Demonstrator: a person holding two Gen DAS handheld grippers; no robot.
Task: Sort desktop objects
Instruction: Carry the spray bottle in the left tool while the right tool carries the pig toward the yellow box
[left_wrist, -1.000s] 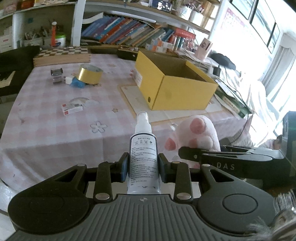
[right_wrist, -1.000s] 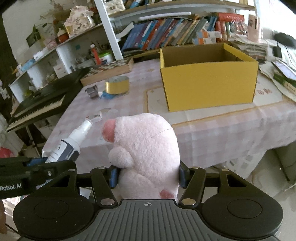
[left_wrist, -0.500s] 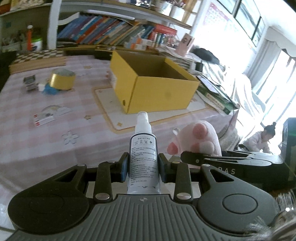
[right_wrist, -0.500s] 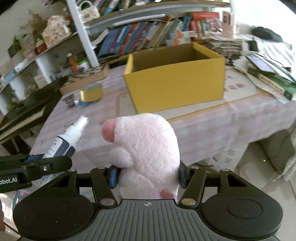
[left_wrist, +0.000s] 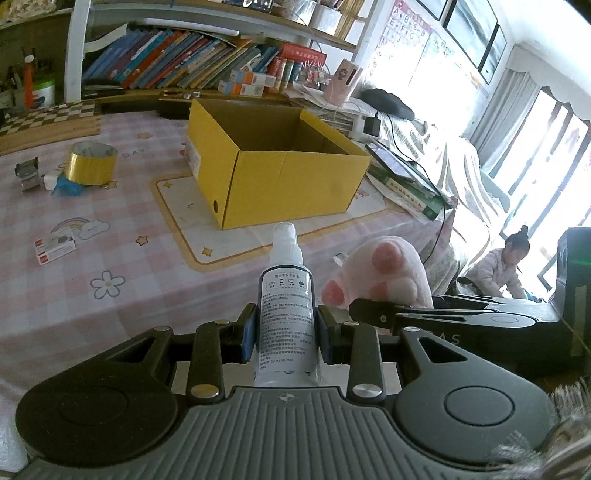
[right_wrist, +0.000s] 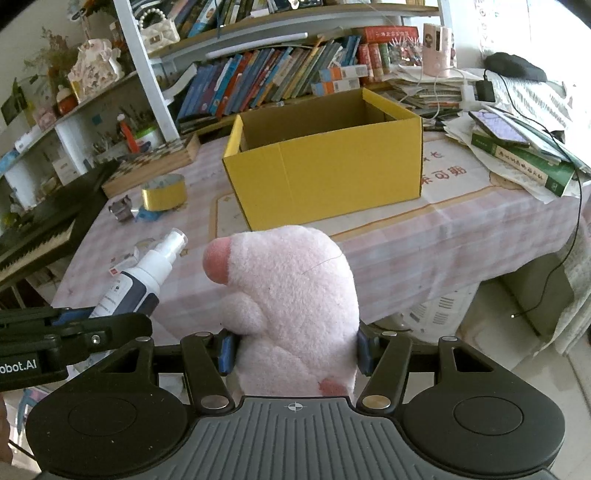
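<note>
Left wrist view: my left hand-held gripper (left_wrist: 283, 338) is clamped on a white spray bottle (left_wrist: 285, 317), its pads pressing the labelled body so the nozzle stands upright and clear of the fingers. I judge this mid-body hold keeps the bottle from tipping while it is carried. Beside it, to the right, my right hand-held gripper (left_wrist: 373, 309) carries a pink plush paw (left_wrist: 388, 273).

Right wrist view: the right hand-held gripper (right_wrist: 295, 350) is closed around the plush paw (right_wrist: 291, 306), which bulges above the pads; being soft, it fills a wider jaw gap than the bottle does. The spray bottle (right_wrist: 144, 277) shows at the left, tilted toward the counter (right_wrist: 461, 225).

Both loads hang in front of the near edge of the counter, not yet over it. An open yellow box (right_wrist: 325, 166) stands on a mat in the middle, well apart from both; I judge it the likely place for the sorted things. A roll of gold tape (left_wrist: 90, 162), a small metal clip (left_wrist: 26, 176) and a card (left_wrist: 55, 249) lie on the left of the counter, still unsorted.
</note>
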